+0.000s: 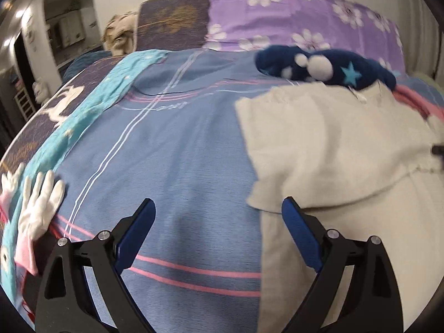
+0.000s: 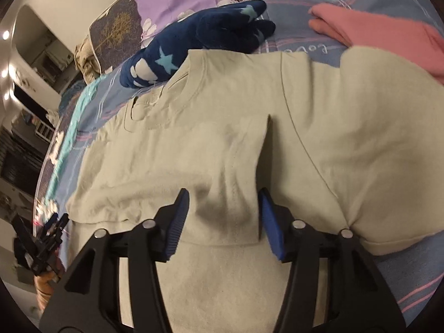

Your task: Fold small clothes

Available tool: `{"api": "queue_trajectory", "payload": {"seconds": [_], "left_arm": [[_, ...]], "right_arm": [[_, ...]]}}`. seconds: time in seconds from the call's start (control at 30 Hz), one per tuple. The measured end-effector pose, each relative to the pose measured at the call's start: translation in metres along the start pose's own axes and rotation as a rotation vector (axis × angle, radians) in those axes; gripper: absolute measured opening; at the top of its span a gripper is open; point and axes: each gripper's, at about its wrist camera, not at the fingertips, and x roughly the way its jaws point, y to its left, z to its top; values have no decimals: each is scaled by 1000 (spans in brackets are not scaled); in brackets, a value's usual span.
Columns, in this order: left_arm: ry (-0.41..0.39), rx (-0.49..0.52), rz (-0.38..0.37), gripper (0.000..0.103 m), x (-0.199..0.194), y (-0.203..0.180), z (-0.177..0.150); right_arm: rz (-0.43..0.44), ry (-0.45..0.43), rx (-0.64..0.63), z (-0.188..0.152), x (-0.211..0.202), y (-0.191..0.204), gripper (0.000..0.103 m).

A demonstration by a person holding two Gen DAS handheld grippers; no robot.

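A small cream shirt (image 2: 222, 144) lies on the blue striped bedspread (image 1: 172, 149), one sleeve folded over its body. In the left wrist view the shirt (image 1: 333, 144) is on the right. My left gripper (image 1: 217, 211) is open above the bedspread, its right finger (image 1: 299, 233) at the shirt's left edge. My right gripper (image 2: 223, 208) is open just above the shirt, a fold of the sleeve between its fingers. The left gripper also shows at the left edge of the right wrist view (image 2: 47, 233).
A navy star-patterned garment (image 1: 322, 66) lies beyond the shirt; it also shows in the right wrist view (image 2: 199, 38). A pink garment (image 2: 383, 36) lies at the far right. White gloves (image 1: 38, 205) lie at the bed's left edge. A purple floral pillow (image 1: 299, 16) is at the back.
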Motion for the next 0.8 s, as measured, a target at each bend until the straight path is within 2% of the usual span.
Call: {"api": "queue_trajectory", "payload": {"seconds": [0.03, 0.13, 0.2, 0.27, 0.37, 0.43, 0.5, 0.53, 0.57, 0.63, 0.7, 0.77, 0.8], "left_arm": [[5, 25, 18, 93, 2, -6, 0], [-5, 65, 46, 93, 1, -16, -1], [-17, 67, 34, 93, -2, -17, -1], [-21, 65, 19, 93, -4, -16, -2], [-15, 54, 12, 93, -3, -14, -3], [-11, 43, -1, 93, -3, -10, -3], [-8, 36, -12, 93, -4, -9, -4], [-5, 32, -14, 93, -4, -8, -4], [-4, 28, -13, 92, -4, -8, -4], [-3, 16, -20, 73, -3, -7, -2], [9, -4, -82, 42, -1, -6, -1], [16, 9, -116, 31, 0, -11, 0], [11, 32, -109, 31, 0, -16, 1]], "right_arm": [[33, -20, 8, 2, -8, 4, 8], [103, -160, -5, 9, -52, 13, 8], [93, -200, -3, 15, -68, 13, 8], [31, -166, 0, 19, -62, 6, 8], [-90, -51, 82, 9, -28, -24, 8], [-71, -7, 134, 0, -10, -39, 10], [-49, -20, 151, -5, -6, -45, 11], [-46, -24, 141, -5, -7, -43, 14], [-45, -25, 132, -4, -9, -41, 22], [-62, -42, 112, -3, -15, -34, 37], [-93, -73, 84, -1, -23, -27, 40], [-112, -104, 80, 0, -31, -23, 41], [-115, -113, 82, 4, -35, -25, 41]]}}
